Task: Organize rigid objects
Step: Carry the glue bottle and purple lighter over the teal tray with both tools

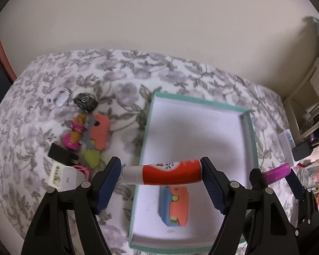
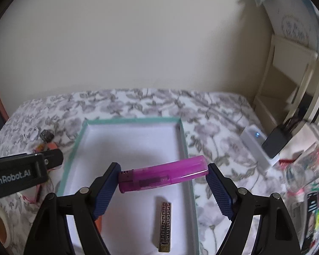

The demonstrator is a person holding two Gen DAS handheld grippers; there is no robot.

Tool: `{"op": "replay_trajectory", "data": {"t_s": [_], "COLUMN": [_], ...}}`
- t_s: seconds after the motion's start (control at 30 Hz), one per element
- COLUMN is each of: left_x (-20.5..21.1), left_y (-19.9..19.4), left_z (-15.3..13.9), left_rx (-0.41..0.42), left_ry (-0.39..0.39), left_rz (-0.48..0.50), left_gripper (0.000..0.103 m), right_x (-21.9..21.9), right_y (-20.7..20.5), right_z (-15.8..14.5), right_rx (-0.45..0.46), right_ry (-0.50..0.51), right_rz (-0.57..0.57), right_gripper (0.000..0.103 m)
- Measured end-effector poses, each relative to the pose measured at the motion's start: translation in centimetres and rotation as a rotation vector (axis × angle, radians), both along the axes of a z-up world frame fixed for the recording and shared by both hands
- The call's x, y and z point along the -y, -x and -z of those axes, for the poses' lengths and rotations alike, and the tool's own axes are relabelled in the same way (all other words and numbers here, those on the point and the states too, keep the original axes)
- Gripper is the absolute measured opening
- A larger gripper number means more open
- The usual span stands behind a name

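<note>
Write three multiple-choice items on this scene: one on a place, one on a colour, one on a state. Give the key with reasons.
1. Where is the patterned metal bar?
A. In the tray
B. On the bedspread
C. In the right gripper

2. What colour is the lighter?
A. Green
B. Purple
C. Yellow

3. What is the left gripper doing?
A. Hanging empty
B. Gripping a toy car
C. Gripping a glue stick endwise

Key: 1 A, it lies on the tray's white floor. 2 B, its body is translucent purple. 3 C, the pads press both ends of the red tube.
</note>
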State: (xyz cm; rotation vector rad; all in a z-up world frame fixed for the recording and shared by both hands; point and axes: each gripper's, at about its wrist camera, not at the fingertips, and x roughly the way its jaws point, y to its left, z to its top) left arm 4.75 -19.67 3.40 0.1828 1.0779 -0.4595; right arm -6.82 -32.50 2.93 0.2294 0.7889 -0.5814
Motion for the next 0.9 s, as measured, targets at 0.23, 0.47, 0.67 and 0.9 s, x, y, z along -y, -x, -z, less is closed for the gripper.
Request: {"op": "replay_trajectory", "data": {"t_s": [0.23, 0.47, 0.67, 0.9], "left_x": [1.2, 1.7, 1.7, 2.1], "left_y": [-0.2, -0.6, -0.9, -0.6], "left_z": [1.9, 3.9, 6.3, 7.6], "left_rx": [-0.018, -0.063, -0.102, -0.111], "left_ry": [0.023, 0.031, -0.010, -0.035], "left_rz": [0.027, 0.043, 0.039, 0.052], "left_gripper": [0.077, 0.077, 0.077, 0.077], "right_x": [0.7, 1.0, 0.6, 0.4], "right_y": [-0.5, -1.1, -1.6, -1.8], "right_z": [2.8, 4.0, 4.8, 5.8], "right_rx": [-0.055, -0.086, -0.109, -0.133], "right_ry": [-0.034, -0.040, -0.047, -0.064], "right_rz": [0.003, 0.006, -0.014, -0.031], "right_gripper": [0.084, 0.084, 0.084, 0.084]}}
